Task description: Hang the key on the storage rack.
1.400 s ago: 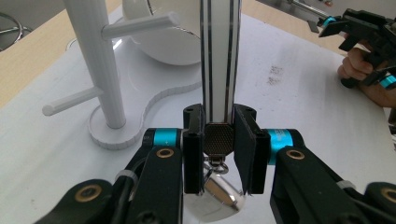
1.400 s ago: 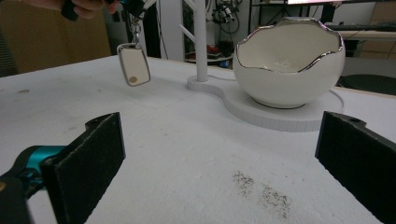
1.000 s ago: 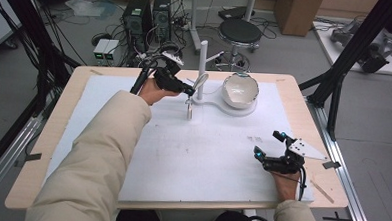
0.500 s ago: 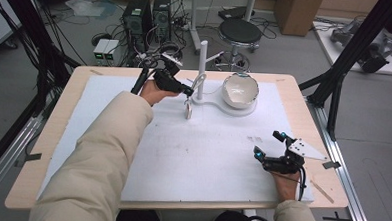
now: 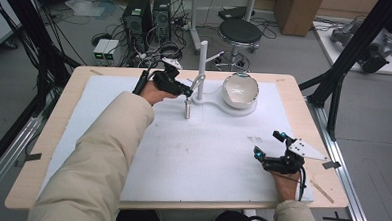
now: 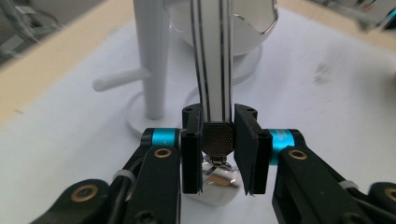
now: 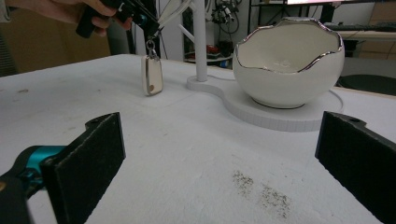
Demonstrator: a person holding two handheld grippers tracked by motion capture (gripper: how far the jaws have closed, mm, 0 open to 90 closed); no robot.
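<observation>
The left gripper's jaws are hiding the strap's lower end; the tag beneath is blurring out.

My shiny metal tag gleams like a mirror. The white bowl is glossy with a silvery rim. The table mat looks matt and a bit rough.

Floor: grey floor, strewn with cables.
Furniture: round black stool beyond the tabletop; two black computer towers to its left.
Frame: black struts at both sides.
Boxes: cardboard box far back.
</observation>
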